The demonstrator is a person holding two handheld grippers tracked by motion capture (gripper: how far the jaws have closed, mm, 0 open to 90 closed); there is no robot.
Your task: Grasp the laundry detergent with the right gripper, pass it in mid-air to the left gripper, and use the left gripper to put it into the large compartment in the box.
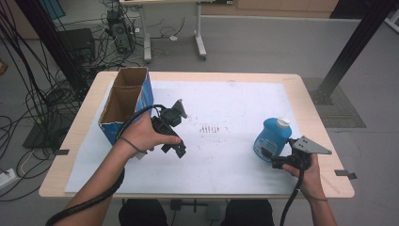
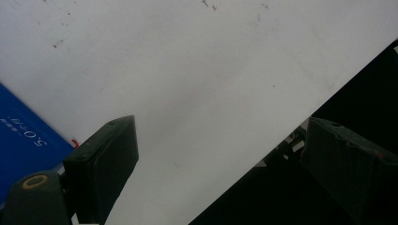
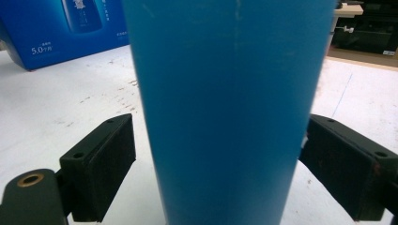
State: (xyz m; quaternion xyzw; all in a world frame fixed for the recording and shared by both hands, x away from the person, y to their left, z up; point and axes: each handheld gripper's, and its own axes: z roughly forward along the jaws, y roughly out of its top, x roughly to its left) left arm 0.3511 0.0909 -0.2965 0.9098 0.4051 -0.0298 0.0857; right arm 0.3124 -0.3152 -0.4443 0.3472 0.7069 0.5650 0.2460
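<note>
- A person at a table holds a claw in each hand; the right gripper [image 1: 278, 161] has its jaws spread on either side of a blue bottle [image 1: 271, 138] with a white cap, which stands upright near the right front part of the white sheet [image 1: 235, 101] covering the table.
- In the right gripper view the bottle [image 3: 230, 108] stands between the two pads; the left pad shows a clear gap, the right pad sits just beside the bottle's wall, so no pinch appears made yet.
- The left gripper [image 1: 175, 134] hovers over the sheet just beside an open blue cardboard box [image 1: 126, 101] at the left of the table; its jaws are spread with nothing between them, the bare sheet [image 2: 202, 84] showing in the gap.
- Judged from this, the work is at an early stage: the bottle is bracketed but not lifted, and the box appears empty as far as its open top shows.
- Left to do, likely: squeeze, lift, carry the bottle toward the box.
</note>
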